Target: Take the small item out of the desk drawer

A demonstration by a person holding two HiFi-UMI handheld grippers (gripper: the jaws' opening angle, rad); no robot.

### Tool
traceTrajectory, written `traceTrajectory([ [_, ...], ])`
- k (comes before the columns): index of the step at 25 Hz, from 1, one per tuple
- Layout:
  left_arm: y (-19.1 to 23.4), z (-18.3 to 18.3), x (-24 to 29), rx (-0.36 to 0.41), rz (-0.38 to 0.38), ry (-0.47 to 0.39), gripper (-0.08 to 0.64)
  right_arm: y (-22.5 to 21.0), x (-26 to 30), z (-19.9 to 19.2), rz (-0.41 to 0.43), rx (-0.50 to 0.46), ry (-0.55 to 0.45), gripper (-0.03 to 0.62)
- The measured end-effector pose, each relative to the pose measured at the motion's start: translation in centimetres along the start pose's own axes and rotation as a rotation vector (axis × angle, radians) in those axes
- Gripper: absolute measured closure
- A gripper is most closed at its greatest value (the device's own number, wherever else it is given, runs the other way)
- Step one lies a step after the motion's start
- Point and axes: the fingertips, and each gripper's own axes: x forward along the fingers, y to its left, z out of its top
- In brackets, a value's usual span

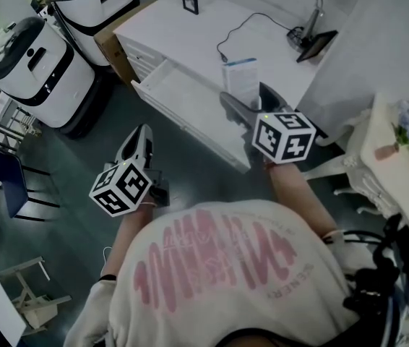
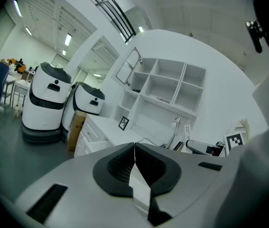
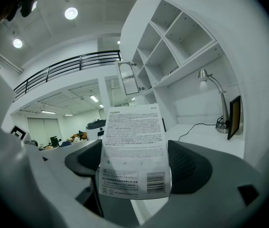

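Observation:
My right gripper [image 1: 244, 101] is shut on a small white packet [image 1: 241, 82] with a blue top band, held upright above the open desk drawer [image 1: 183, 101]. In the right gripper view the packet [image 3: 133, 148] stands between the jaws, its printed back and barcode facing the camera. My left gripper [image 1: 139, 142] hangs lower left over the floor, away from the desk, jaws pressed together with nothing between them [image 2: 134, 167]. The drawer's white inside shows nothing else.
The white desk [image 1: 190, 35] carries a picture frame [image 1: 189, 0], a cable [image 1: 244, 26], a lamp [image 1: 311, 6] and a dark tablet [image 1: 317, 45]. Two white robot units [image 1: 35, 67] stand left. A blue chair [image 1: 2, 176] is far left, a white chair [image 1: 349, 172] right.

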Motion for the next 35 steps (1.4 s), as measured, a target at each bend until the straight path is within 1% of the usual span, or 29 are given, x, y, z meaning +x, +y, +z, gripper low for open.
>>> traceTrajectory([
  [5, 0.3, 0.5, 0.6, 0.004, -0.005, -0.007, 0.529, 0.0, 0.5, 0.1, -0.005, -0.006, 0.0, 0.146],
  [14, 0.7, 1.1, 1.1, 0.008, -0.013, -0.007, 0.529, -0.3, 1.2, -0.3, -0.001, 0.018, 0.014, 0.146],
  [22, 0.9, 1.0, 1.2, 0.005, -0.015, -0.001, 0.529, -0.1, 1.4, -0.5, -0.003, -0.001, 0.026, 0.146],
  [35, 0.8, 1.2, 1.1, 0.008, -0.017, -0.001, 0.529, 0.2, 1.4, -0.3, 0.002, -0.005, 0.028, 0.146],
])
